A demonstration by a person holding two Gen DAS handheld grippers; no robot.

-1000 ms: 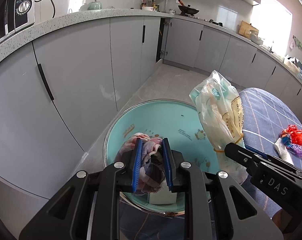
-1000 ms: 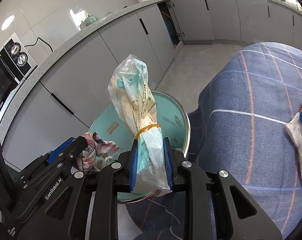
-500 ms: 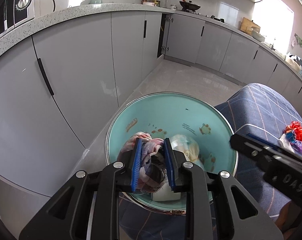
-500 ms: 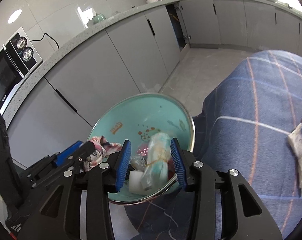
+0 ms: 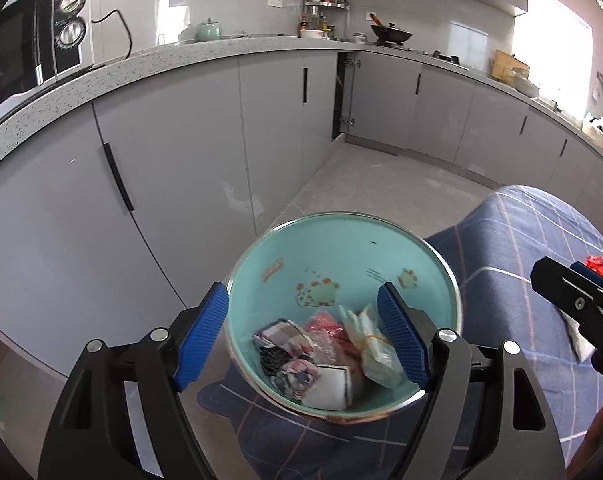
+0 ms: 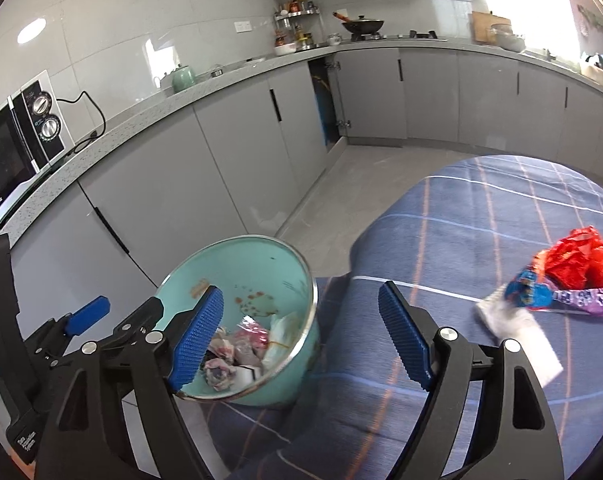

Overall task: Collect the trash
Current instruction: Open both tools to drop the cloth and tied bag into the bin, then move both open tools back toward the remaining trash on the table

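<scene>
A teal bowl [image 5: 341, 240] sits at the edge of a table with a blue plaid cloth [image 6: 481, 208]. It holds a crumpled plaid rag [image 5: 285, 352], a tied plastic bag [image 5: 375, 354], a pink wrapper and a white scrap. My left gripper [image 5: 303, 338] is open and empty above the bowl [image 6: 237, 264]. My right gripper [image 6: 301, 336] is open and empty over the bowl's right rim. More trash lies on the cloth to the right: a red wrapper [image 6: 577, 256], a blue and purple wrapper [image 6: 541, 292] and a white tissue [image 6: 517, 332].
Grey kitchen cabinets [image 5: 173, 168] and a speckled counter run behind the table, with tiled floor [image 5: 381, 188] between. A microwave [image 5: 33, 36] stands on the counter at left. The left gripper's body shows at the lower left of the right wrist view [image 6: 73, 328].
The left gripper opened and let the plaid rag fall into the bowl. The right gripper opened and dropped the tied bag into the bowl, then swung right. Both have pulled back.
</scene>
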